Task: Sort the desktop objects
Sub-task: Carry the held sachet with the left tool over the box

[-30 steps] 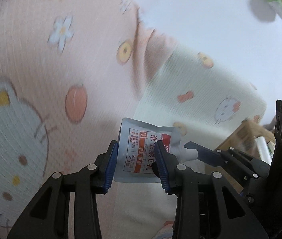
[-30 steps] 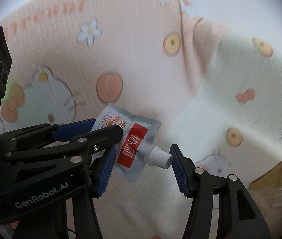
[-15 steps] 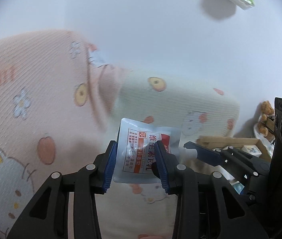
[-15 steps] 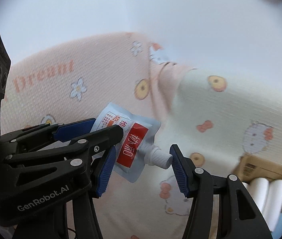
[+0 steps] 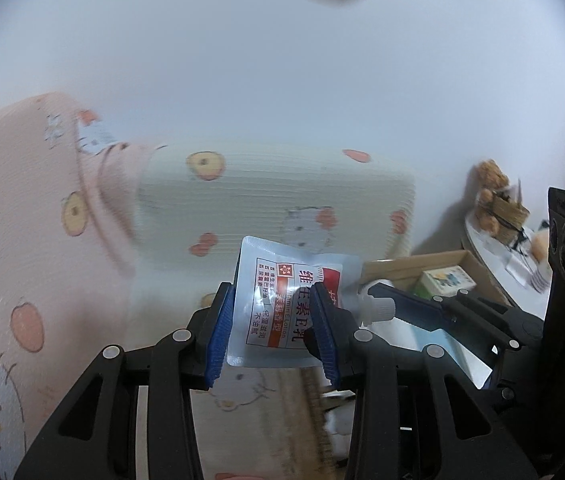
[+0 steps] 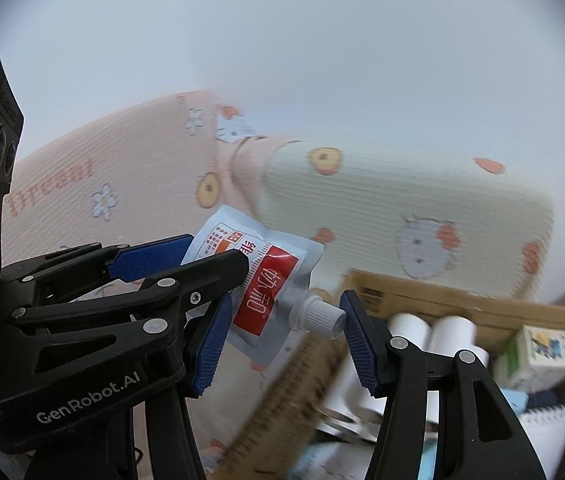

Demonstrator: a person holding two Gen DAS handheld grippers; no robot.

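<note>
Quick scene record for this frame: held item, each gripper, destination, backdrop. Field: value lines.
held item: lotion pouch, white screw cap, red and white label
left gripper: shut on the pouch's body
right gripper: jaws on either side of the cap end; contact unclear
destination candidate: cardboard box lower right, holding white rolls and a small carton
backdrop: cartoon-print bedding, white wall

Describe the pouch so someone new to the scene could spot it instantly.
Start at the cardboard box in front of the pale cartoon-print cushion. Just left of it, held up in the air, the left hand-held gripper pinches a flat pale-blue pouch. Unlike the white rolls in the box, it has a red label and a white screw cap at one corner.
</note>
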